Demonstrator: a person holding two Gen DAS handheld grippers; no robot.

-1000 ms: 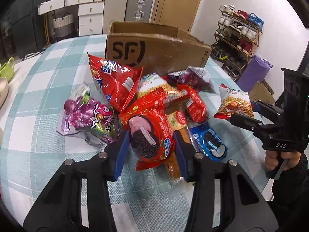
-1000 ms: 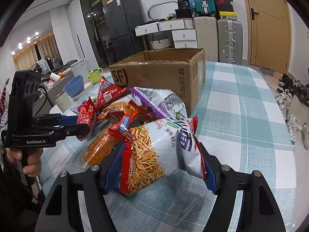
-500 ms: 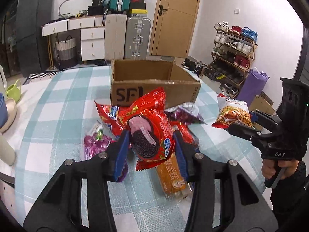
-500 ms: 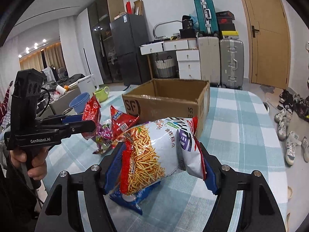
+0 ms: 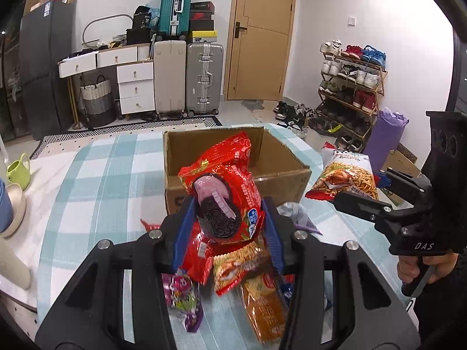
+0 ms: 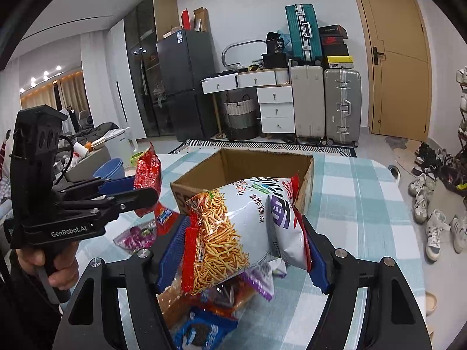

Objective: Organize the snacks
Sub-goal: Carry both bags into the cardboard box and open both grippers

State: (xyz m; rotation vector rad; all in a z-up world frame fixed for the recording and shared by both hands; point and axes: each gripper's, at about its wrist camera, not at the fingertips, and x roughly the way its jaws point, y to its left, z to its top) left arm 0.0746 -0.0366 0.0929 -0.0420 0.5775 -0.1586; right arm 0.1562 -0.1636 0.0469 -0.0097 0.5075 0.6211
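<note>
My left gripper (image 5: 226,230) is shut on a red cookie packet (image 5: 226,186), held in the air in front of the open cardboard box (image 5: 292,157). My right gripper (image 6: 242,249) is shut on a white bag of fried noodle sticks (image 6: 242,221), also lifted, just short of the same box (image 6: 262,163). Each gripper shows in the other's view: the right one (image 5: 376,186) with its bag (image 5: 347,178) at the right, the left one (image 6: 140,188) with the red packet (image 6: 149,172) at the left. Below lie more snacks: a purple bag (image 5: 178,291), an orange packet (image 5: 265,306), a blue cookie packet (image 6: 201,331).
The box stands on a table with a blue-and-white checked cloth (image 5: 102,180). A green cup (image 5: 19,169) and a blue bowl (image 6: 109,169) sit at the table's left side. Behind are suitcases (image 5: 204,78), drawers and a shoe rack (image 5: 350,87). A hand (image 5: 420,265) grips the right handle.
Both grippers have risen off the snack pile with their packets, and the box's open top has come into view. The pile now lies lower in both views.
</note>
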